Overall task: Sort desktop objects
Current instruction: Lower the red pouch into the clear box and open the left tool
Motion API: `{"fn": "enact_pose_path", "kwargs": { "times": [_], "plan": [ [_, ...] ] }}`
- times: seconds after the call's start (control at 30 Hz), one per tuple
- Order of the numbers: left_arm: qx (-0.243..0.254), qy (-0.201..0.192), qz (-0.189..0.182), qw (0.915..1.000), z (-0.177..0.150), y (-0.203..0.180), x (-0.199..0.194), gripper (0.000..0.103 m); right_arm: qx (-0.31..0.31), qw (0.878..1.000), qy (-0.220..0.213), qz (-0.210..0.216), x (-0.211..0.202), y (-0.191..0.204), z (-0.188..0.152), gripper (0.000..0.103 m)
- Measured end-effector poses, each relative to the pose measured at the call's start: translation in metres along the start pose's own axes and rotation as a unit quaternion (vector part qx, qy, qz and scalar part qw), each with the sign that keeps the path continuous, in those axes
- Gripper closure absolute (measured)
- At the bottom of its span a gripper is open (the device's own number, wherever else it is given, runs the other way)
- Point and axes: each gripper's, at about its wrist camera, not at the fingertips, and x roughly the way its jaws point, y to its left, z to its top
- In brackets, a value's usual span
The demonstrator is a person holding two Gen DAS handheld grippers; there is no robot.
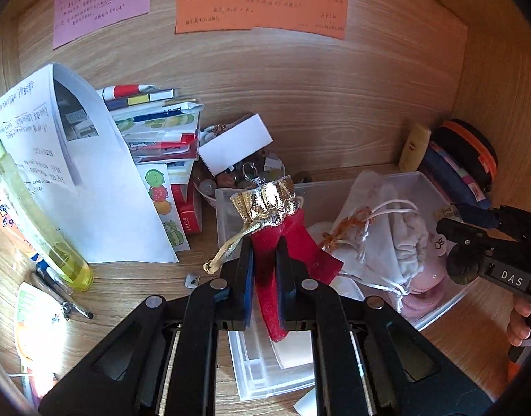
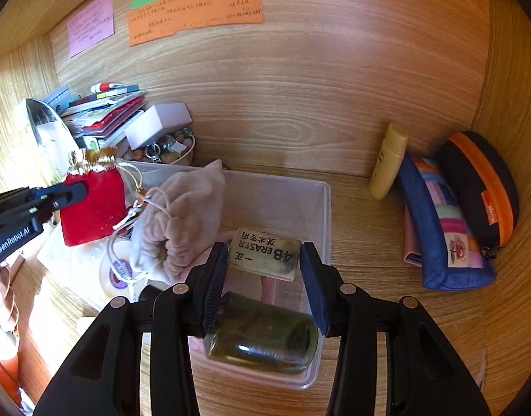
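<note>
Two hand-held grippers work over a cluttered wooden worktop (image 2: 386,277) set in a wood-panelled alcove. Nearest in the right wrist view, the right gripper (image 2: 263,270) has its jaws closed on a worn eraser (image 2: 263,254) printed "4B ERASER", held above a clear plastic bin (image 2: 321,215); directly below the eraser, a dark green glass jar (image 2: 262,334) lies on its side in the bin's near end; a pale velvet drawstring pouch (image 2: 182,222) slumps in the bin's left part. In the left wrist view, the left gripper (image 1: 265,277) has its jaws closed tight on a red velvet pouch (image 1: 289,246) with a gold ruffled top and gold cord; the pouch is lifted above the bin's left side. On the worktop left of the bin lie a yellow-tinted bottle (image 1: 40,228) on its side and a folded printed sheet (image 1: 92,173); behind them rises a pile of booklets and sticker sheets (image 1: 154,138); a small bowl of beads and trinkets (image 1: 231,176) with a white box (image 1: 236,144) atop it sits just beyond the bin. Toward the worktop's far right corner, a cream tube (image 2: 388,161) leans on the back wall; beside it stand a blue patchwork pencil case (image 2: 442,228) and a black case with orange zip (image 2: 480,187). Pink, green and orange handwritten notes (image 2: 196,10) are stuck high on the back wall.
</note>
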Motion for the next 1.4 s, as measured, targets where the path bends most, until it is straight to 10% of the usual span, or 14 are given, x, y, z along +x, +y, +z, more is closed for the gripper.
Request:
{"fn": "enact_pose_path", "kwargs": {
  "times": [0.33,0.87,1.03,1.4],
  "plan": [
    [0.011,0.018,-0.009,0.9997,-0.005,-0.006,0.012,0.092,0.000,1.000,0.000,0.005,0.008,-0.001,0.001,0.063],
    [0.028,-0.022,-0.021,0.9991,-0.003,-0.020,-0.018,0.045,-0.021,1.000,-0.010,-0.019,-0.003,0.006,0.002,0.052],
    [0.032,-0.038,-0.022,0.9985,-0.003,-0.023,-0.036,0.026,-0.024,0.999,-0.032,-0.010,-0.022,0.011,-0.001,0.026],
    [0.034,-0.061,0.015,0.9975,-0.016,-0.024,-0.070,0.011,-0.048,0.998,-0.044,0.008,-0.060,0.034,-0.021,0.020]
  ]
}}
